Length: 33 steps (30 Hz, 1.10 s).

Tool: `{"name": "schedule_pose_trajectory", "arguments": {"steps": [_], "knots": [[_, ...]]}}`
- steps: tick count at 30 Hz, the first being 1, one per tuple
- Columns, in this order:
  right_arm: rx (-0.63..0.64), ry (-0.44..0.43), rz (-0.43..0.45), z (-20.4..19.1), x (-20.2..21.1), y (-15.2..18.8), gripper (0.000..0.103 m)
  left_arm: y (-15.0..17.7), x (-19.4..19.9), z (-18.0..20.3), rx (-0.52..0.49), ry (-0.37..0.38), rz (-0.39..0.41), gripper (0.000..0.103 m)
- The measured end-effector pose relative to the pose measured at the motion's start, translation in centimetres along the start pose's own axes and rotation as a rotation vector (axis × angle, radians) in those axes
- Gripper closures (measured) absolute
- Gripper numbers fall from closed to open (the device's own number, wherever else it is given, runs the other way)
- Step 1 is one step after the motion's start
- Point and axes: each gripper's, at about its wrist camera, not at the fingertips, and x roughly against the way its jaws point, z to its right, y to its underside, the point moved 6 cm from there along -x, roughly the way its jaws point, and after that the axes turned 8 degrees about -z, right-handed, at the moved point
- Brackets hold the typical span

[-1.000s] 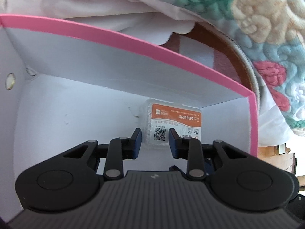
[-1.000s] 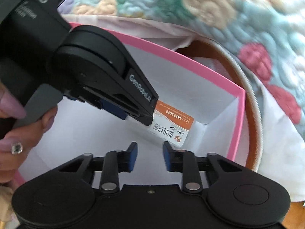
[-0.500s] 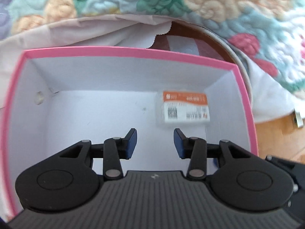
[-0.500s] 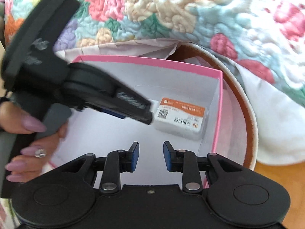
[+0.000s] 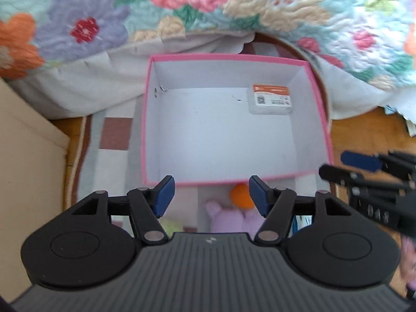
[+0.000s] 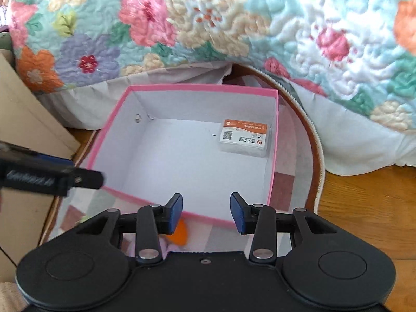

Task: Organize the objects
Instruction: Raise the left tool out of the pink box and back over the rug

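A white box with a pink rim (image 5: 228,56) stands open on a rug. Inside it, in the far right corner, lies a small white packet with an orange label (image 5: 270,98), also seen from the right wrist as the packet (image 6: 244,136) in the box (image 6: 202,87). My left gripper (image 5: 210,192) hangs above the box's near edge, its jaws opening with nothing between them. My right gripper (image 6: 206,212) is also above the near edge, jaws opening and empty. Each gripper shows at the edge of the other's view.
A floral quilt (image 6: 208,26) hangs behind the box. A cardboard box (image 6: 26,119) stands to the left. In front of the pink box lie an orange thing (image 5: 240,195) and a pink plush toy (image 5: 234,215). Wooden floor (image 6: 364,208) shows at the right.
Both grippers have risen out of the box and pulled back, and both jaws have widened. The packet stays in the far right corner of the box.
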Motion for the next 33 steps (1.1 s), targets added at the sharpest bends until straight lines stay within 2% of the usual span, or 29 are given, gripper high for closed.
{"name": "schedule_pose_trajectory", "arguments": {"steps": [4, 10, 17, 25, 33], "knots": [[0.026, 0.008, -0.007, -1.5, 3.5, 0.7, 0.056, 2.3, 4.3, 0.0, -0.032, -0.024, 0.037, 0.037], [0.07, -0.047, 0.002, -3.8, 9.5, 2.3, 0.054, 6.1, 10.7, 0.4, -0.093, -0.053, 0.109, 0.032], [0.135, -0.085, -0.015, -6.3, 13.7, 4.8, 0.051, 9.8, 15.1, 0.5, -0.156, -0.115, 0.148, 0.029], [0.21, -0.111, -0.048, -8.7, 15.8, 7.4, 0.044, 13.1, 16.7, -0.5, -0.154, -0.084, 0.139, 0.026], [0.266, -0.181, -0.119, -11.3, 14.9, 9.9, 0.036, 15.1, 15.6, -3.4, -0.096, -0.073, 0.097, 0.025]]}}
